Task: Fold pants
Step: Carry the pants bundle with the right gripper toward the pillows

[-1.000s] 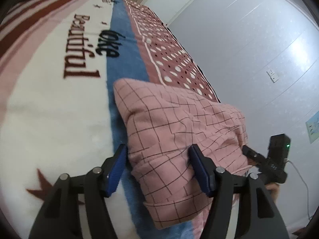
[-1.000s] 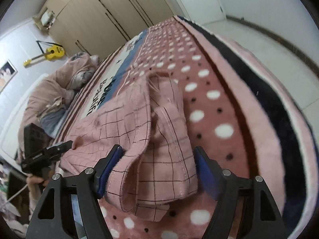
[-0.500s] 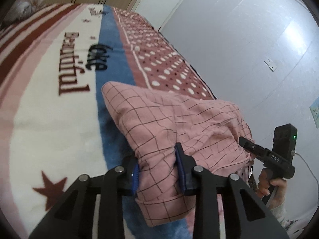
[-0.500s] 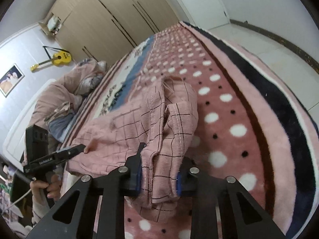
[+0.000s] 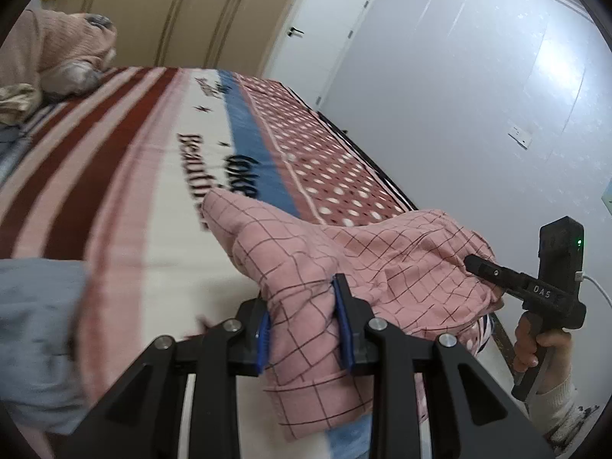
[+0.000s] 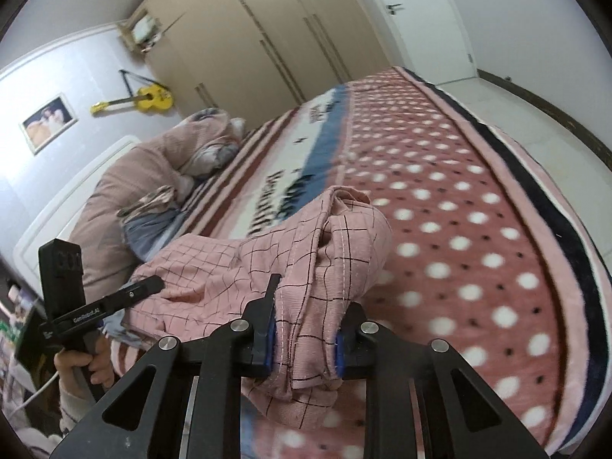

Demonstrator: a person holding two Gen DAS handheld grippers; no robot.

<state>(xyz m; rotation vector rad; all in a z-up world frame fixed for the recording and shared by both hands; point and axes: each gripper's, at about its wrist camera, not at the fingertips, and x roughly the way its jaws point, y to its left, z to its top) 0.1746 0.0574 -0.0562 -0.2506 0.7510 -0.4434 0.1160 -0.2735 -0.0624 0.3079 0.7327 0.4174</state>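
Two hand-held grippers are clamping the near end of pink checked pants (image 5: 382, 256) on a bed.

The left gripper (image 5: 304, 329) is pinching one bunched near corner of the pants between its blue pads, and the right gripper (image 6: 306, 338) is pinching the other, thick with seams. The pants are lying on a patterned blanket (image 5: 153, 176) near the bed's near edge, their gripped end raised and the rest trailing onto the blanket. Their long axis seems to be running away from the grippers toward the far end of the bed, though bunching is hiding the legs. Risks, as a judgement: the thick folds could be slipping from the pads, or uneven lifting by the two hands could be twisting the cloth and dragging it off the edge.
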